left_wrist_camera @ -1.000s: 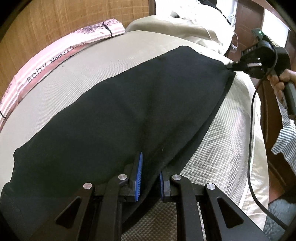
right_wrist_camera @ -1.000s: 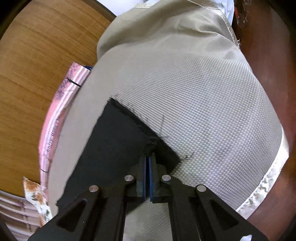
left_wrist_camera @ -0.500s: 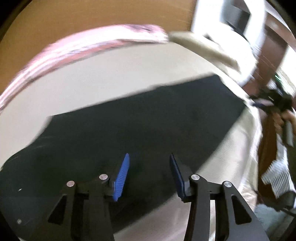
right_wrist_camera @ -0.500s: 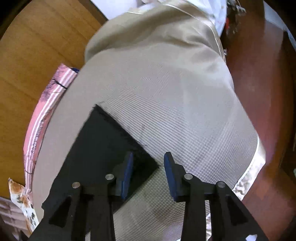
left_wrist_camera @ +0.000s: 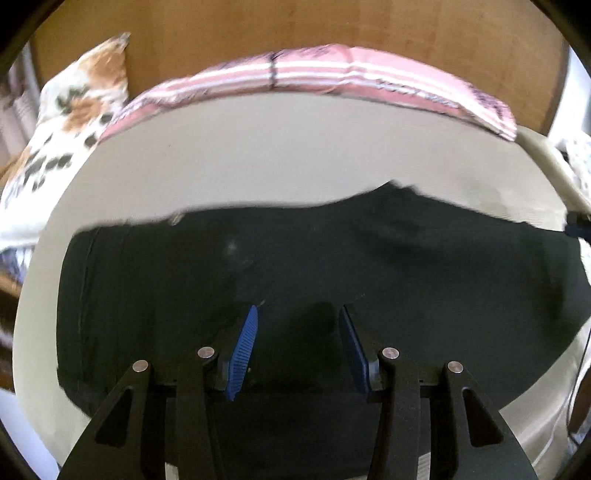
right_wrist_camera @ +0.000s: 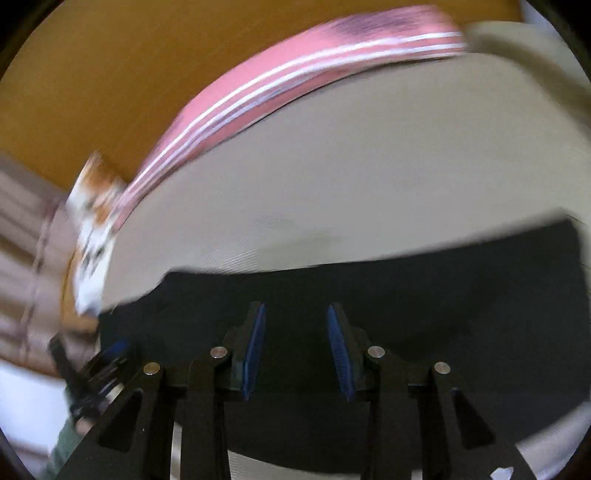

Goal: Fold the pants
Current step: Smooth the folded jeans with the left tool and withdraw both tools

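Black pants (left_wrist_camera: 332, 266) lying flat as a long dark band across the beige woven bed cover (left_wrist_camera: 295, 155), nearer its front edge than its far one. The garment appears already folded lengthwise, leg on leg — one band rather than two legs shows — though motion blur hides any seam detail. What is left, judging by the layout, is the crosswise fold or folds that bring one end over the other.

Left gripper (left_wrist_camera: 298, 343): jaws spread wide, blue pads (left_wrist_camera: 243, 350) clear of the fabric, nothing grasped; it hovers over the middle of the band's near edge.

Right gripper (right_wrist_camera: 296, 343): likewise released, jaws apart and empty, poised above the pants; the left gripper shows blurred at this view's lower left.

Along the cover's far edge lies a pink striped pillow (left_wrist_camera: 332, 77), with a floral pillow (left_wrist_camera: 66, 118) at the far left corner — both against the wooden headboard (left_wrist_camera: 295, 26). No containers appear in either view.
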{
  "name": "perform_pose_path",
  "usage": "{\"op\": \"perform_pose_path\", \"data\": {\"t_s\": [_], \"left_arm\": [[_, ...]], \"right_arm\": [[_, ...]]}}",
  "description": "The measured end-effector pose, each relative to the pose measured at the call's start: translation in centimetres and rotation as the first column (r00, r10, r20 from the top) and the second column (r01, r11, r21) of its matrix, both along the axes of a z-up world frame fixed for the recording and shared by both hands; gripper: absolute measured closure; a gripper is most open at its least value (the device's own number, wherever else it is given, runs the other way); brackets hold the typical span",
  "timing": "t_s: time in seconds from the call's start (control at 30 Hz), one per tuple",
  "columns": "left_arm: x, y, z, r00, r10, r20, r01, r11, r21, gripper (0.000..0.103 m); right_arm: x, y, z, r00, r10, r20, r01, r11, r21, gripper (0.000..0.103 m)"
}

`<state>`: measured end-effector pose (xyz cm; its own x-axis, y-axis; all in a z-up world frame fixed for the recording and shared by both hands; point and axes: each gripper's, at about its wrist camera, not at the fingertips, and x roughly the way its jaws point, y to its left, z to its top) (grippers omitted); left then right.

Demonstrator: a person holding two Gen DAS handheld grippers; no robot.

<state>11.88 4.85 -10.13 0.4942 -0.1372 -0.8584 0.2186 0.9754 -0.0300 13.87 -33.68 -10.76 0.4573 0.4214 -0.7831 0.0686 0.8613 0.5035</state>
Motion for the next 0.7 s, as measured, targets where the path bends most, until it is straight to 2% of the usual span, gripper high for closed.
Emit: {"op": "perform_pose_path", "data": {"t_s": [0.13, 0.23, 0.33, 0.47, 0.53, 0.6, 0.7], "left_arm": [[-0.9, 1.2, -0.9, 1.0, -0.013, 0.008, 0.013, 1.0, 0.003, 0.056], [-1.4, 1.2, -1.3, 1.0, -0.022, 0.008, 0.022, 1.0, 0.005, 0.056], [-2.1, 1.8, -1.5, 1.0, -0.009, 0.017, 0.009, 1.0, 0.002, 0.056], [-2.4, 2.9, -1.6, 1.0, 0.011, 0.009, -0.011, 0.998, -0.055, 0.056], [-2.6, 3.1, -1.6, 1.0, 0.008, 0.012, -0.008, 0.998, -0.059, 0.056], [-2.9, 3.2, -1.7, 1.0, 0.009, 0.018, -0.007, 0.998, -0.057, 0.056], [-3.2, 3.5, -1.7, 1.0, 0.016, 0.024, -0.015, 0.998, -0.064, 0.056]], "right_arm": [[5.8, 8.0, -1.2, 0.975, 0.22, -0.031, -0.219, 0.975, 0.026, 0.069], [8.9, 12.3, -2.2, 0.944, 0.325, -0.054, -0.322, 0.945, 0.054, 0.067], [11.1, 15.0, -3.5, 0.925, 0.374, -0.074, -0.37, 0.927, 0.062, 0.063], [12.7, 16.5, -5.3, 0.909, 0.404, -0.102, -0.399, 0.915, 0.064, 0.063], [13.2, 17.1, -5.5, 0.897, 0.431, -0.101, -0.418, 0.899, 0.129, 0.063], [13.1, 17.5, -4.6, 0.894, 0.444, -0.058, -0.434, 0.891, 0.132, 0.091], [13.7, 17.9, -3.9, 0.906, 0.423, -0.032, -0.419, 0.904, 0.086, 0.092]]}}
